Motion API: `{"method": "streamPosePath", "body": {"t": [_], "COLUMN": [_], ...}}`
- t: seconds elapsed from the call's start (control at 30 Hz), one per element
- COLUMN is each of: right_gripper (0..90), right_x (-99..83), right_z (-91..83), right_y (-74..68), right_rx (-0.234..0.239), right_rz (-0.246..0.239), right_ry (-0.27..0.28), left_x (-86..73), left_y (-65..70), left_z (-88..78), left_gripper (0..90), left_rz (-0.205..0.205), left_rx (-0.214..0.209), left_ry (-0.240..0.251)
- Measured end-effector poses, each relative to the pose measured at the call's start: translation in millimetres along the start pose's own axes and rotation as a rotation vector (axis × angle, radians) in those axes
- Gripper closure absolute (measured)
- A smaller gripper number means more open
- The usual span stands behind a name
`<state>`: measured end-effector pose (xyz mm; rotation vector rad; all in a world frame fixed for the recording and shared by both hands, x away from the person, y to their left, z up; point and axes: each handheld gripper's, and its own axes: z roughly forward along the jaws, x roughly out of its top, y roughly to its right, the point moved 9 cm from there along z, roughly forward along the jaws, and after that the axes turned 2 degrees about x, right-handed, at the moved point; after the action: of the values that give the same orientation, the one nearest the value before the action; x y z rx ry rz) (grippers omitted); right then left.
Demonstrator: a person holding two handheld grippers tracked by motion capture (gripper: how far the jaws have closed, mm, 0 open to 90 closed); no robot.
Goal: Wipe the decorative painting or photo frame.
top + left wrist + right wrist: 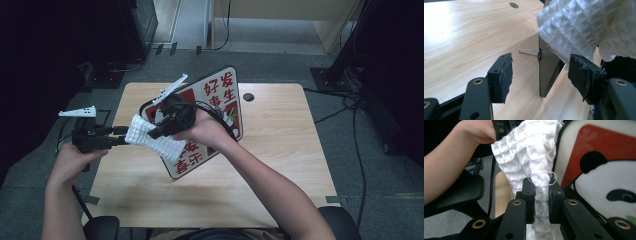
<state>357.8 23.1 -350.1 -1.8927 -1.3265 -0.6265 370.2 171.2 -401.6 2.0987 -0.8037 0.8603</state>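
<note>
A sign board (220,95) with a panda picture and red characters stands tilted on the wooden table (280,150). A white waffle cloth (159,142) lies against the board's left face. My right gripper (157,131) is shut on that cloth; in the right gripper view the cloth (529,152) rises out of the pinched jaws (541,187), beside the board's panda (599,170). My left gripper (116,136) is held level at the table's left, pointing at the cloth. Its jaws (540,60) stand open with nothing pressed between them. Beyond them are the board's dark edge (549,72) and the cloth (584,27).
A thin metal wire loop (529,52) sticks out of the board's edge near the tabletop. A round cable hole (248,96) sits at the table's back. Cables (350,110) run over the floor to the right, and dark equipment (50,75) stands to the left.
</note>
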Motion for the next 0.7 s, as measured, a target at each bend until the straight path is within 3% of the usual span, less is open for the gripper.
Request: {"method": "streamPosePath", "body": {"t": [0.7], "right_gripper": [80.4], "right_x": [-23.3], "right_z": [13.0], "right_y": [2.1], "right_rx": [0.015], "right_rz": [0.034], "right_ry": [-0.040], "left_x": [0.7], "left_y": [1.0], "left_z": [-2.8], "left_gripper": [37.2], "left_rz": [0.006], "left_rx": [-0.006], "left_ry": [0.008]}}
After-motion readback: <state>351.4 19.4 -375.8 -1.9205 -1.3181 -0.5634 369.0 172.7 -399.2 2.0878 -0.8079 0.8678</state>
